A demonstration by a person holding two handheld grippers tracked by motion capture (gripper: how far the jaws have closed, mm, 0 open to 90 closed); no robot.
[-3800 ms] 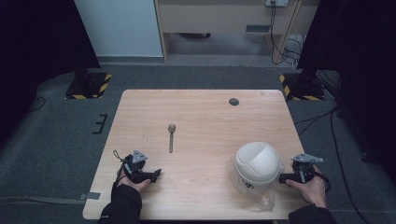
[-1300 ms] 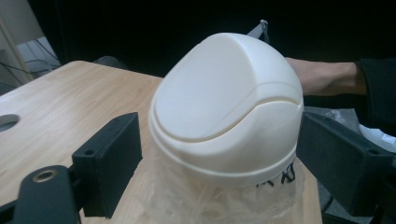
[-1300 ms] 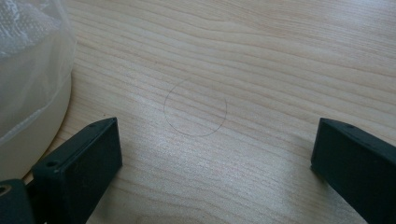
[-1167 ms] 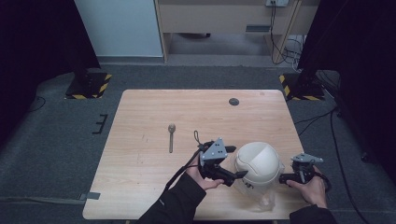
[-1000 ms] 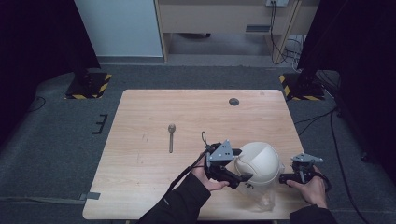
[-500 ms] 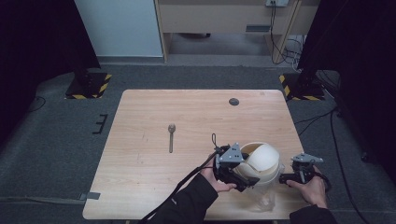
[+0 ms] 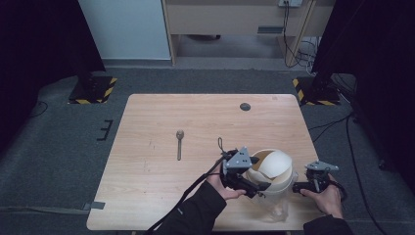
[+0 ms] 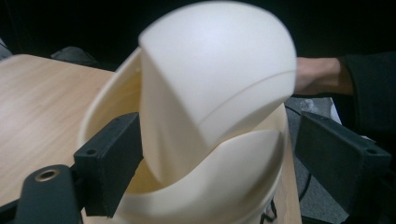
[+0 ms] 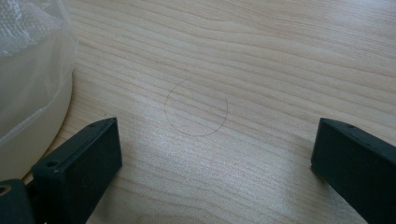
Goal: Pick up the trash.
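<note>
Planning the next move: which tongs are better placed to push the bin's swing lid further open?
Left. The left tongs are at the bin, jaws open astride its tilted swing lid. The right tongs rest open beside the bin, over bare table.

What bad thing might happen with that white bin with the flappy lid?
1. The bin stands near the table's front edge; a hard push from the left claw might slide or tip it off.
2. The swing lid is tilted open between the wide jaws; it could swing back against them.
3. The right claw rests open beside the bin, not steadying it.
</note>
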